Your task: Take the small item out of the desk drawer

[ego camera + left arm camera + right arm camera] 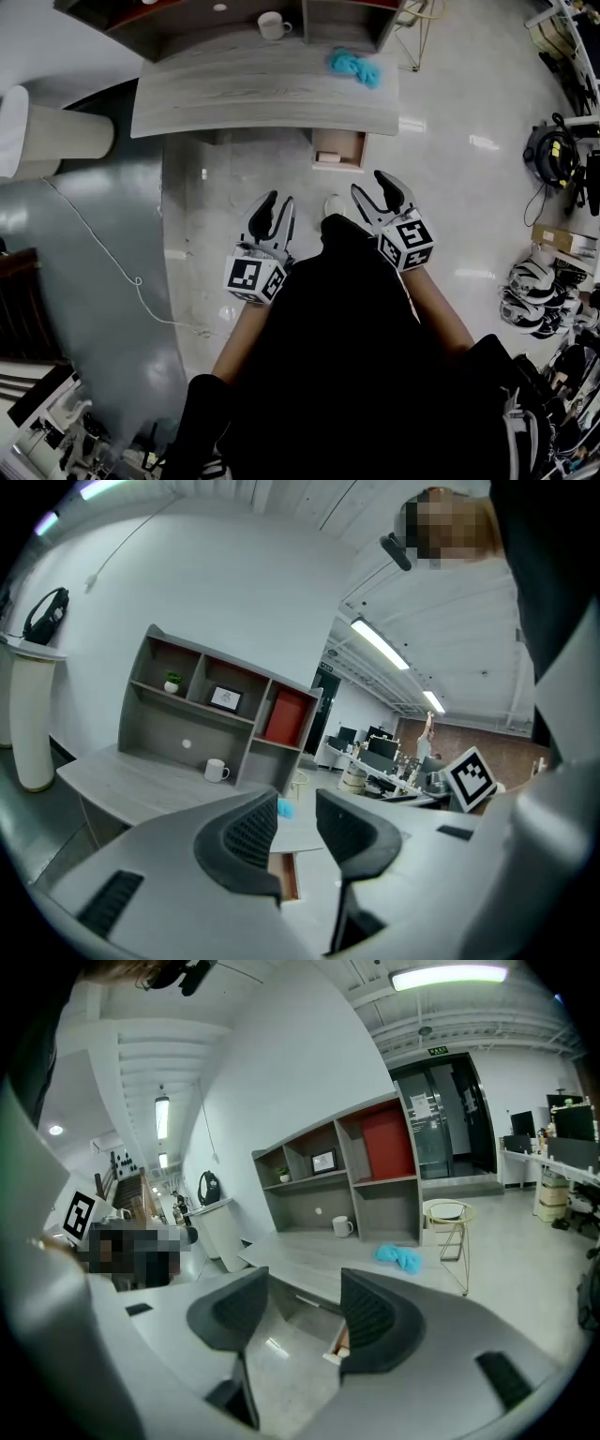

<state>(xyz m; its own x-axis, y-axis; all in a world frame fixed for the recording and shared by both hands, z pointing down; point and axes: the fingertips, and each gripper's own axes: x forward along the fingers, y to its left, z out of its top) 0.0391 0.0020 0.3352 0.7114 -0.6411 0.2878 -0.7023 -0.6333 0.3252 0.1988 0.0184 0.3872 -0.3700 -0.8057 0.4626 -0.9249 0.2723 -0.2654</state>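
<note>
Both claws hang above a glossy pale floor (234, 178), short of the grey wooden table (244, 94). The left claw (277, 211) is narrowly parted and the right claw (375, 195) wider, both empty. Just ahead, the drawer (337, 148) stands open under the table's edge, but the small item inside is too small to make out. Farther ahead, a mug (272, 25) and a blue cloth (354, 66) sit on top.

No legible text: only square patterns on the left marker cube (255, 278) and right marker cube (406, 246), and a small unreadable green sign (439, 1051) over the far door (441, 1133).
</note>
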